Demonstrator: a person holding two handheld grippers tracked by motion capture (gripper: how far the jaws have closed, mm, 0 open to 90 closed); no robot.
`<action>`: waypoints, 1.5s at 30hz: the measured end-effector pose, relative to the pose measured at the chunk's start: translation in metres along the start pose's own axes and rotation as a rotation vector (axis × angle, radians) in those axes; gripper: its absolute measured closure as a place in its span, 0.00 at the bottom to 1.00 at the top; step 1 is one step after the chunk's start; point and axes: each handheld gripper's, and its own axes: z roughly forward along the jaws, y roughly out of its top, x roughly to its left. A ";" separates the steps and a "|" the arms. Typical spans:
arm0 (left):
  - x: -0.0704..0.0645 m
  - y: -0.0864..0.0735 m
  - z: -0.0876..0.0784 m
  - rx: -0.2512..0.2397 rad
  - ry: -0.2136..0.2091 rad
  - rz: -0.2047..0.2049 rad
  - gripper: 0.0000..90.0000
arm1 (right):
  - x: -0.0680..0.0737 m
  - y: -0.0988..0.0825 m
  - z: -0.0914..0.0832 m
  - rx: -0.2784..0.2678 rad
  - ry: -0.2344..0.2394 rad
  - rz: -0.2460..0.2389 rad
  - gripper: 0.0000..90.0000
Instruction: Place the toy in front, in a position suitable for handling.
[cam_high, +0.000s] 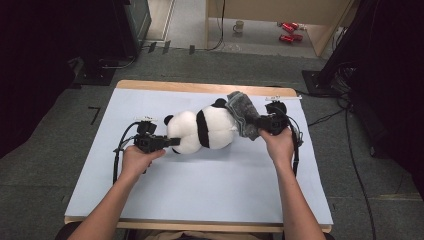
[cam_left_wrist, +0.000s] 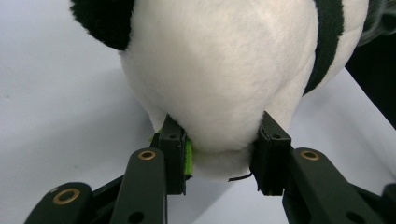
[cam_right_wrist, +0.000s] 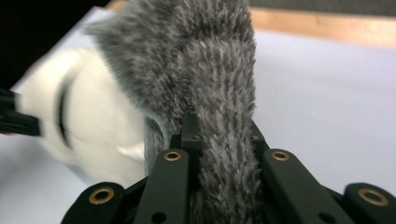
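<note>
The left gripper (cam_high: 172, 142) is clamping the head end of the plush panda (cam_high: 202, 130), which is lying on the table (cam_high: 200, 185) straight ahead of its jaws. The right gripper (cam_high: 256, 123) is pinching the grey fuzzy garment (cam_high: 241, 114), bunched over the panda's far end. It looks partway on or off, so most of the work is remaining.

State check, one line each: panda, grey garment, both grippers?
Panda plush: lying on its side on the table, head clamped at one end.
Grey furry garment: partly on the panda's lower end, bunched, stretched toward the right gripper.
Left gripper: shut on the panda's head, fingers pressing into the white plush.
Right gripper: shut on the grey garment, fur pinched between its fingers.
</note>
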 end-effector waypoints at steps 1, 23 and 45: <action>-0.001 0.000 0.000 -0.003 0.000 -0.001 0.69 | 0.005 0.003 -0.004 -0.013 0.014 -0.006 0.87; -0.033 -0.004 0.001 -0.041 0.047 0.077 0.69 | 0.140 -0.010 0.060 0.106 0.297 -0.241 0.87; -0.016 0.000 -0.005 -0.022 0.023 0.036 0.69 | 0.083 -0.008 0.052 0.124 0.142 -0.174 0.87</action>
